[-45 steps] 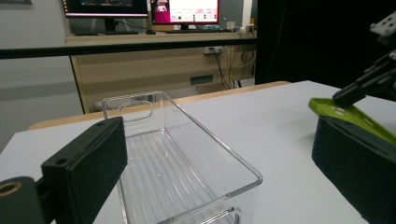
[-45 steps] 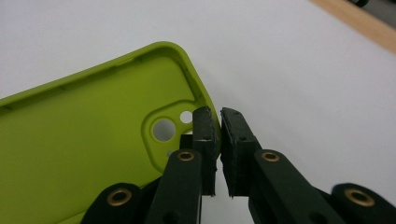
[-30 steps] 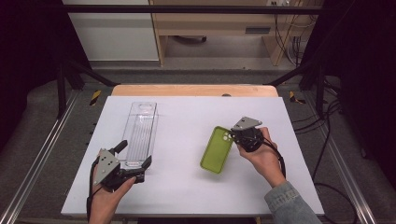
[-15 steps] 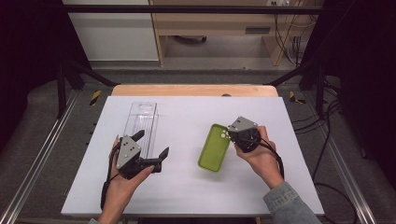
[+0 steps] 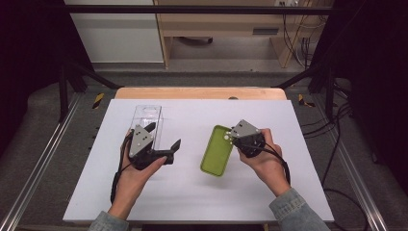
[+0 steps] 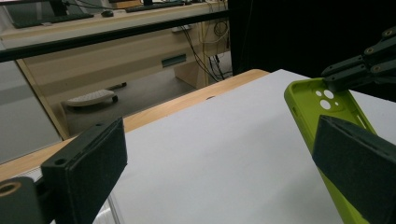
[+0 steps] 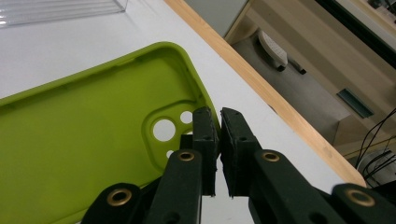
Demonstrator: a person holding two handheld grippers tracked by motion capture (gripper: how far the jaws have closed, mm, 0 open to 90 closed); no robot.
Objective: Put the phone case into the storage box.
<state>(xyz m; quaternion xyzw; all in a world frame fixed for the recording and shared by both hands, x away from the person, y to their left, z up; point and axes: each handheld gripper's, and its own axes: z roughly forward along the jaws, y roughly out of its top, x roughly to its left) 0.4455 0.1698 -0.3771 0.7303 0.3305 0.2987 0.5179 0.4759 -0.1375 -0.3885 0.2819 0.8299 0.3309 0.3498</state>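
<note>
Gripping the green phone case (image 5: 217, 150) by the rim at its camera-hole corner, our right gripper (image 5: 235, 140) has its jaws pressed together on that thin edge, and the case lies tilted near the middle of the white table (image 5: 192, 192), its hollow side up. Our left gripper (image 5: 166, 142) hangs above the table just beside the clear plastic box (image 5: 146, 118), its jaws spread wide apart with nothing between them, pointing toward the case.
</note>
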